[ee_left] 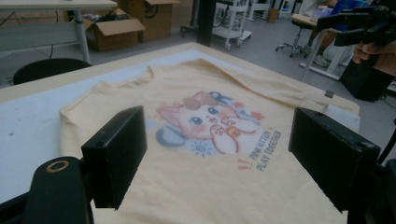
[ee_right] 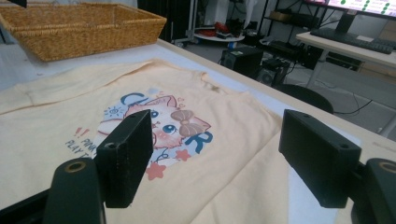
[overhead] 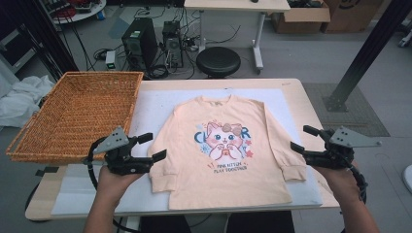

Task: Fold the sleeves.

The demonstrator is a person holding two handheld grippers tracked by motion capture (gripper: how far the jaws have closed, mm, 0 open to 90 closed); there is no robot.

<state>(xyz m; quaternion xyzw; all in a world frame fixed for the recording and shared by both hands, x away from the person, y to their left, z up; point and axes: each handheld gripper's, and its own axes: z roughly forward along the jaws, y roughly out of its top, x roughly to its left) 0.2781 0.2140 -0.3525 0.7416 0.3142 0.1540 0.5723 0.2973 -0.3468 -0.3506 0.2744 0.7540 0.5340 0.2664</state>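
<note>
A peach long-sleeved shirt [overhead: 223,145] with a cartoon kitten print lies flat, front up, on the white mat [overhead: 155,107] on the table. My left gripper [overhead: 151,147] hovers open at the cuff of the shirt's left sleeve, nothing between its jaws. My right gripper [overhead: 304,139] is open just beside the right sleeve, near the table's right edge. In the left gripper view the shirt [ee_left: 210,154] spreads out ahead of the wide-apart jaws [ee_left: 219,158]. The right gripper view looks across the shirt [ee_right: 187,140] between its open jaws [ee_right: 215,158].
A large wicker basket [overhead: 73,114] stands at the table's left side, overhanging the edge, and appears as the basket [ee_right: 79,25] beyond the shirt. A black stool [overhead: 218,60], computer towers and cables stand on the floor behind the table. A dark post [overhead: 364,53] rises at right.
</note>
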